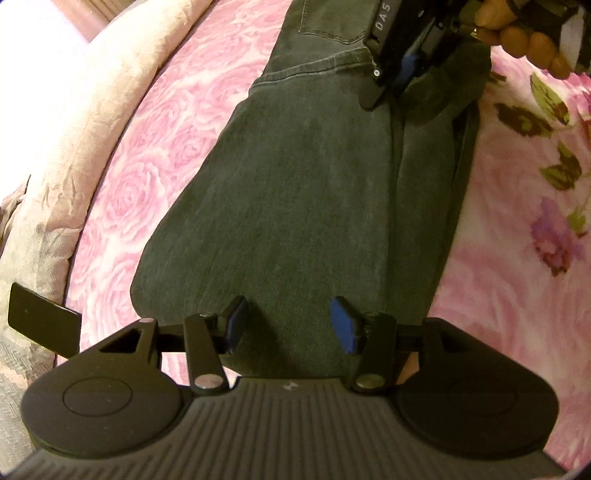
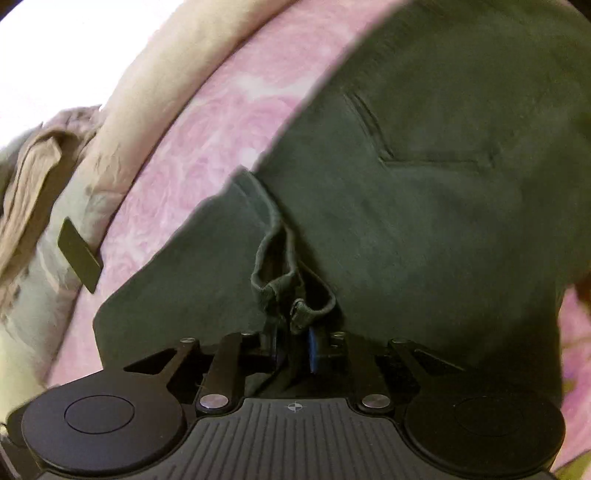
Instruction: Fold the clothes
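Observation:
Dark grey jeans [image 1: 295, 177] lie lengthwise on a pink rose-patterned bedspread [image 1: 155, 122], legs stacked one on the other. My left gripper [image 1: 291, 325] hovers open just above the jeans' near part, nothing between its blue pads. At the far end my right gripper [image 1: 399, 85] presses into the cloth near the back pocket, held by a hand [image 1: 524, 33]. In the right wrist view the right gripper [image 2: 293, 349] is shut on a bunched hem fold of the jeans [image 2: 406, 184], with seam edges sticking up between the pads.
A cream quilted blanket [image 1: 74, 122] runs along the bed's left side. A beige garment [image 2: 33, 177] lies crumpled on it at far left. A floral print with green leaves [image 1: 554, 155] covers the bedspread to the right of the jeans.

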A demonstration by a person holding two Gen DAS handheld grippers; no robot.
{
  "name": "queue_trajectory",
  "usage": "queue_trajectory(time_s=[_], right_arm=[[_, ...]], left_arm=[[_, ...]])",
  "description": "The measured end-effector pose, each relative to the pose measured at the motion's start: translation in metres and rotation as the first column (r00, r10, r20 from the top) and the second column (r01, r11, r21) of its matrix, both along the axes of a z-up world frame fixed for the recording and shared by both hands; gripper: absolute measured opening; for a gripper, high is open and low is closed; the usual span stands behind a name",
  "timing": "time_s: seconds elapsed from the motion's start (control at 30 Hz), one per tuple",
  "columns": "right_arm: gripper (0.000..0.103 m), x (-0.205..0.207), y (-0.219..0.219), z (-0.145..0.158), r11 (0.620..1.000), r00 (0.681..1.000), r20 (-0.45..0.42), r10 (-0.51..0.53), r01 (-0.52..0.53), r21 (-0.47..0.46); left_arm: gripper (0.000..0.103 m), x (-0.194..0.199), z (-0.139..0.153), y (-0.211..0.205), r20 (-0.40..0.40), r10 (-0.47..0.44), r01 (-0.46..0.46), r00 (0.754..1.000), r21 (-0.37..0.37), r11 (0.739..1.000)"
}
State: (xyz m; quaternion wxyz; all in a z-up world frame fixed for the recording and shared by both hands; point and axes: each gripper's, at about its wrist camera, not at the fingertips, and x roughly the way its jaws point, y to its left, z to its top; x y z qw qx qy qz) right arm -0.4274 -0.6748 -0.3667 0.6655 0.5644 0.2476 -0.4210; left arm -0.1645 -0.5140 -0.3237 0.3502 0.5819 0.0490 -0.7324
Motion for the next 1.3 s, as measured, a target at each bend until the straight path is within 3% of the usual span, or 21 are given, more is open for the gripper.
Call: queue_trajectory(time_s=[0.03,0.07,0.1,0.13,0.3,0.43,0.53,0.67,0.73,0.9,1.03,1.1,1.2,1.3], right_arm=[[0.037,0.002,0.004,0.007,1.000,1.000,-0.022,0.009,-0.009,-0.021],[0.044,0.004,0.009,0.013,0.999,0.999,-0.044,0.018,-0.019,-0.042],[0.059,0.006,0.013,0.020,0.998,0.997,-0.067,0.026,-0.030,-0.063],[0.064,0.009,0.017,0.027,0.996,0.995,-0.089,0.033,-0.041,-0.083],[0.064,0.023,0.040,0.060,0.976,0.977,-0.196,0.080,-0.117,-0.184],[0.064,0.083,0.080,0.077,0.892,0.935,-0.172,0.311,-0.349,-0.287],[0.064,0.128,0.103,0.060,0.830,0.891,-0.177,0.418,-0.454,-0.323],[0.064,0.160,0.124,0.015,0.844,0.877,-0.239,0.417,-0.471,-0.257],[0.064,0.167,0.139,0.008,0.832,0.876,-0.293,0.384,-0.466,-0.302],[0.064,0.172,0.152,0.014,0.850,0.879,-0.347,0.327,-0.434,-0.299],[0.064,0.187,0.163,0.037,0.814,0.858,-0.390,0.336,-0.472,-0.338],[0.064,0.201,0.176,0.042,0.767,0.814,-0.446,0.372,-0.540,-0.347],[0.064,0.230,0.197,0.041,0.648,0.702,-0.551,0.451,-0.682,-0.338],[0.064,0.255,0.212,0.023,0.533,0.551,-0.654,0.518,-0.806,-0.256]], left_arm=[[0.047,0.002,0.001,0.001,-0.004,0.002,-0.002,1.000,0.002,1.000],[0.047,0.005,0.003,0.001,-0.011,0.005,-0.005,1.000,0.004,1.000],[0.047,0.009,0.006,0.002,-0.022,0.004,-0.004,1.000,0.006,1.000],[0.047,0.014,0.010,0.002,-0.033,0.003,-0.003,0.999,0.008,1.000],[0.047,0.044,0.029,0.006,-0.030,-0.054,0.053,0.998,-0.044,0.998],[0.047,0.074,0.028,0.001,0.018,-0.170,0.171,0.985,-0.110,0.979],[0.046,0.091,0.024,-0.021,0.029,-0.226,0.228,0.974,-0.145,0.963],[0.045,0.103,0.020,-0.064,-0.123,-0.193,0.177,0.973,-0.134,0.975],[0.048,0.103,0.010,-0.085,-0.168,-0.173,0.156,0.970,-0.111,0.981],[0.049,0.103,-0.037,-0.106,-0.053,-0.223,0.219,0.973,-0.062,0.974],[0.049,0.110,-0.027,-0.105,-0.034,-0.256,0.254,0.966,-0.070,0.965],[0.046,0.118,-0.020,-0.097,-0.006,-0.313,0.311,0.950,-0.097,0.946],[0.048,0.132,-0.008,-0.078,0.052,-0.423,0.425,0.905,-0.150,0.893],[0.074,0.145,-0.003,-0.055,0.109,-0.541,0.552,0.834,-0.186,0.813]])
